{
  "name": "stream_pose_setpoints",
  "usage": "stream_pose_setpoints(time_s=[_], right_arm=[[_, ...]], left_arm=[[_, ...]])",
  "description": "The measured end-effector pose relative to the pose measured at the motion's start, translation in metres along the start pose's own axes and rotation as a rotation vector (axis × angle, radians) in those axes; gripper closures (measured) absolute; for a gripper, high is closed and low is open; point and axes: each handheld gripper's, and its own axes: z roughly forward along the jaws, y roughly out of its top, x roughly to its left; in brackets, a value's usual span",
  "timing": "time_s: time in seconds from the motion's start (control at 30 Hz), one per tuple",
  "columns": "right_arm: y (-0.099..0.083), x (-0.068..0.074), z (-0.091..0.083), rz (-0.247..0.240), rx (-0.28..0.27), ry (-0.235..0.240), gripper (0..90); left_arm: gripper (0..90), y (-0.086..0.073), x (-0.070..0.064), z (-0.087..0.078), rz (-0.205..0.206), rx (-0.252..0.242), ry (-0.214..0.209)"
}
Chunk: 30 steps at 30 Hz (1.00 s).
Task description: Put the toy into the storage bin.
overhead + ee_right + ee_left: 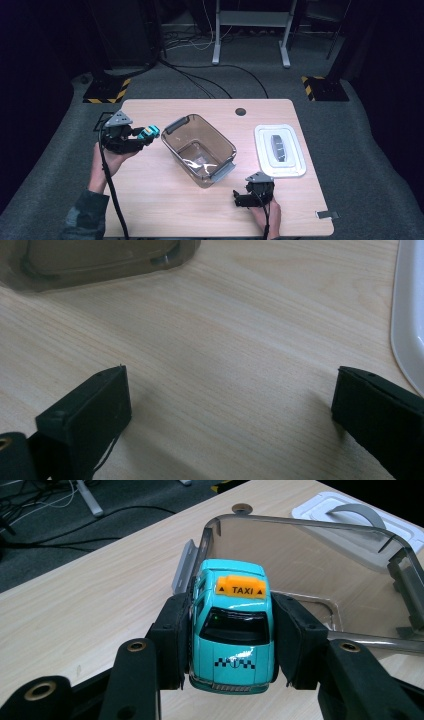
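1. Gripping a small teal toy taxi [231, 625] by its two sides, the left claw [134, 138] holds it above the left part of the desk [150, 200], just beside the near-left rim of the bin [200, 150].
2. Between the taxi and the bin's hollow stands only that rim with its grey latch handle [183, 566].
3. The bin is a smoky, see-through plastic tub, rectangular with rounded corners, set at a slant on the desk; a second grey handle [223, 171] sits at its opposite end.
4. A white plastic lid [280, 150] with a grey curved grip lies flat to the right of the bin, apart from it.
5. The right claw [246, 196] rests low on the desk near the front edge, its jaws spread wide with nothing between them but bare wood.
6. The desk is pale wood-grain laminate with a round cable hole [240, 111] at the back.
7. The taxi is glossy, with an orange roof sign and a chequered band on its hood.
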Motion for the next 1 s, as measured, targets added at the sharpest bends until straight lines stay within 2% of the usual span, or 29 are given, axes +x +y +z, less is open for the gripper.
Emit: stream_pose_setpoints(time_s=[0.7, 1.0], right_arm=[[0.0, 0.0, 0.0, 0.0, 0.0, -0.001, 1.6], [0.0, 0.0, 0.0, 0.001, 0.0, -0.001, 1.7]], left_arm=[[52.4, 0.036, -0.007, 0.017, 0.071, 0.035, -0.038], [52.5, 0.051, -0.005, 0.028, 0.079, 0.073, -0.063]])
